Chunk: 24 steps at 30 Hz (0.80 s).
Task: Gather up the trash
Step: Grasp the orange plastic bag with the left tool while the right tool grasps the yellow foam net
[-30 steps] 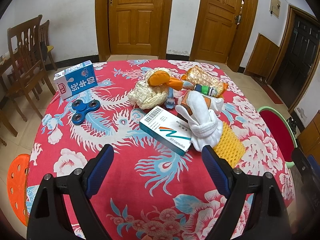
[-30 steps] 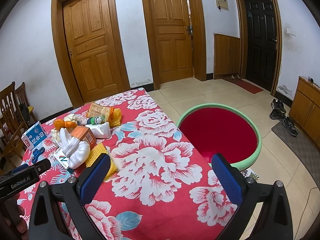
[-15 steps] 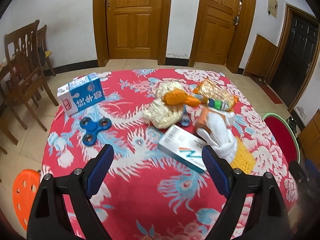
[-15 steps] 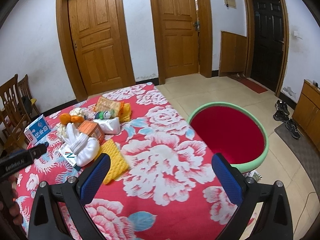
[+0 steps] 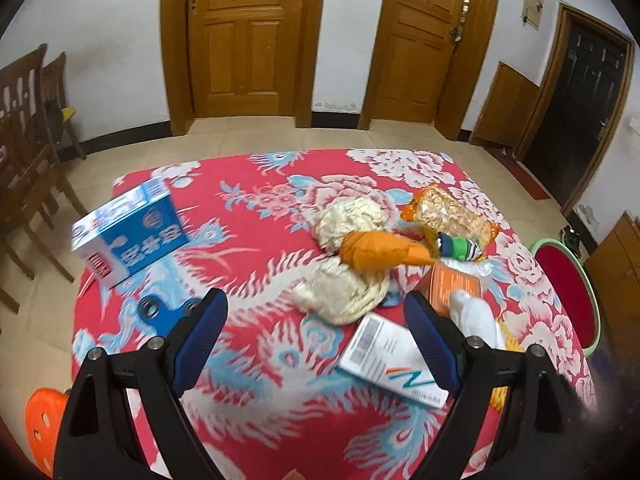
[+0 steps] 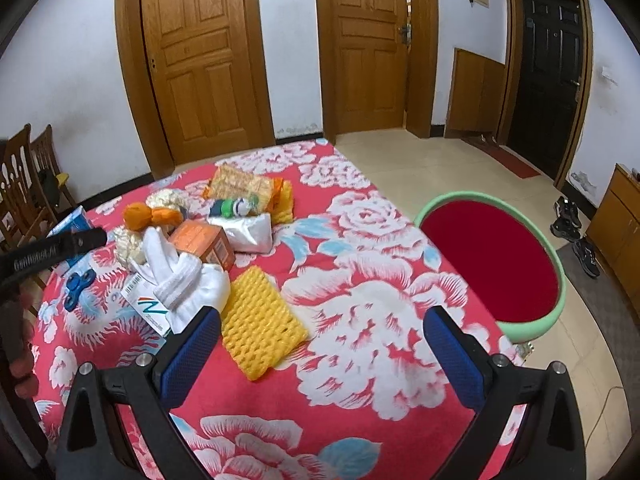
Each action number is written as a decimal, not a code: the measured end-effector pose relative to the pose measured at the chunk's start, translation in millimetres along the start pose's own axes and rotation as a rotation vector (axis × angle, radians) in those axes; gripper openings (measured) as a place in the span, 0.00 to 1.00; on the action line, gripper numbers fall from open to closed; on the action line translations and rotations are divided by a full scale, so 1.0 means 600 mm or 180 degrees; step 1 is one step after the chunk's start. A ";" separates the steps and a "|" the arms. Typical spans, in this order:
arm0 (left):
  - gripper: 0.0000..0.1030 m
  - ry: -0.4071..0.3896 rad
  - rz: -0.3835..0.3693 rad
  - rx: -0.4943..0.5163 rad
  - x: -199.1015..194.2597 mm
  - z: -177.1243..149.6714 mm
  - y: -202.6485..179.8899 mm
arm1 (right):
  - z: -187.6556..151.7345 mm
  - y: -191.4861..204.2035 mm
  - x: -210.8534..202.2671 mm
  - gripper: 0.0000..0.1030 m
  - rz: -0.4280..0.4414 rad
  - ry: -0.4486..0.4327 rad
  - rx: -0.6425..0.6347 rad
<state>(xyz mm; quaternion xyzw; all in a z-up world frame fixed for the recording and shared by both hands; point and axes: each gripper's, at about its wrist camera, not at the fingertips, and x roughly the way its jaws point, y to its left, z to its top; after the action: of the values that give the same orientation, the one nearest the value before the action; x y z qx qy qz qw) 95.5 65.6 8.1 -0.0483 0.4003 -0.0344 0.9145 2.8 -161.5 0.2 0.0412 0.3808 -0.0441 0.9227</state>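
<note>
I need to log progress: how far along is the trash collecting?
Nothing looks done: the red basin with a green rim beside the table shows nothing inside. Nothing is in hand: left gripper and right gripper are open. Left: yellow foam net, blue milk carton, the rest.

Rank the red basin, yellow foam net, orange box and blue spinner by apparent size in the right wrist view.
1. Red basin, largest by far.
2. Yellow foam net, though it lies nearest the camera.
3. Orange box.
4. Blue spinner, smallest.
</note>
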 end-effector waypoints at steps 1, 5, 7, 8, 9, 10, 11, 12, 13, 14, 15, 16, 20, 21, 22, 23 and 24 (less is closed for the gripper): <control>0.87 0.0007 -0.0019 0.0013 0.005 0.003 -0.001 | -0.002 0.000 0.004 1.00 -0.0013 0.0024 0.0014; 0.72 0.0022 -0.0145 0.0029 0.028 0.017 -0.010 | -0.007 -0.002 0.015 1.00 -0.0057 0.0106 0.0052; 0.62 0.0053 -0.0235 0.0009 0.040 0.021 -0.012 | -0.006 -0.002 0.019 1.00 -0.0074 0.0128 0.0041; 0.59 0.0063 -0.0257 0.0002 0.044 0.022 -0.012 | -0.005 -0.003 0.020 1.00 -0.0076 0.0131 0.0032; 0.58 0.0078 -0.0280 -0.0009 0.051 0.023 -0.013 | -0.004 -0.003 0.021 1.00 -0.0074 0.0128 0.0015; 0.57 0.0089 -0.0294 -0.0019 0.055 0.023 -0.013 | -0.003 -0.003 0.022 1.00 -0.0072 0.0129 0.0007; 0.55 0.0111 -0.0314 -0.0053 0.061 0.024 -0.012 | -0.002 -0.003 0.024 1.00 -0.0061 0.0130 -0.0008; 0.54 0.0131 -0.0336 -0.0100 0.067 0.026 -0.010 | -0.001 -0.004 0.025 1.00 -0.0046 0.0135 -0.0019; 0.52 0.0143 -0.0359 -0.0141 0.069 0.026 -0.007 | 0.000 -0.005 0.027 1.00 -0.0029 0.0137 -0.0027; 0.51 0.0160 -0.0395 -0.0210 0.073 0.028 -0.005 | 0.001 -0.006 0.029 1.00 -0.0013 0.0142 -0.0039; 0.51 0.0163 -0.0405 -0.0227 0.075 0.029 -0.005 | 0.002 -0.007 0.031 1.00 0.0003 0.0148 -0.0052; 0.51 0.0152 -0.0408 -0.0233 0.076 0.031 -0.006 | 0.003 -0.008 0.033 1.00 0.0019 0.0150 -0.0062; 0.51 0.0067 -0.0304 -0.0219 0.072 0.041 -0.014 | 0.007 -0.017 0.041 1.00 0.0082 0.0149 -0.0085; 0.51 0.0057 -0.0254 -0.0203 0.072 0.045 -0.018 | 0.008 -0.021 0.044 1.00 0.0113 0.0155 -0.0081; 0.53 0.0063 -0.0222 -0.0186 0.074 0.048 -0.020 | 0.009 -0.024 0.045 1.00 0.0135 0.0156 -0.0076; 0.53 0.0073 -0.0173 -0.0158 0.078 0.052 -0.025 | 0.010 -0.028 0.047 1.00 0.0155 0.0157 -0.0070; 0.53 0.0074 -0.0147 -0.0150 0.081 0.055 -0.027 | 0.011 -0.031 0.048 1.00 0.0167 0.0157 -0.0066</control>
<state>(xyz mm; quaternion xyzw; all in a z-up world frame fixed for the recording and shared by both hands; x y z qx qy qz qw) 152.4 46.8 -3.4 -0.0787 0.4103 -0.0466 0.9074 25.7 -182.1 -16.2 0.0427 0.4027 -0.0148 0.9142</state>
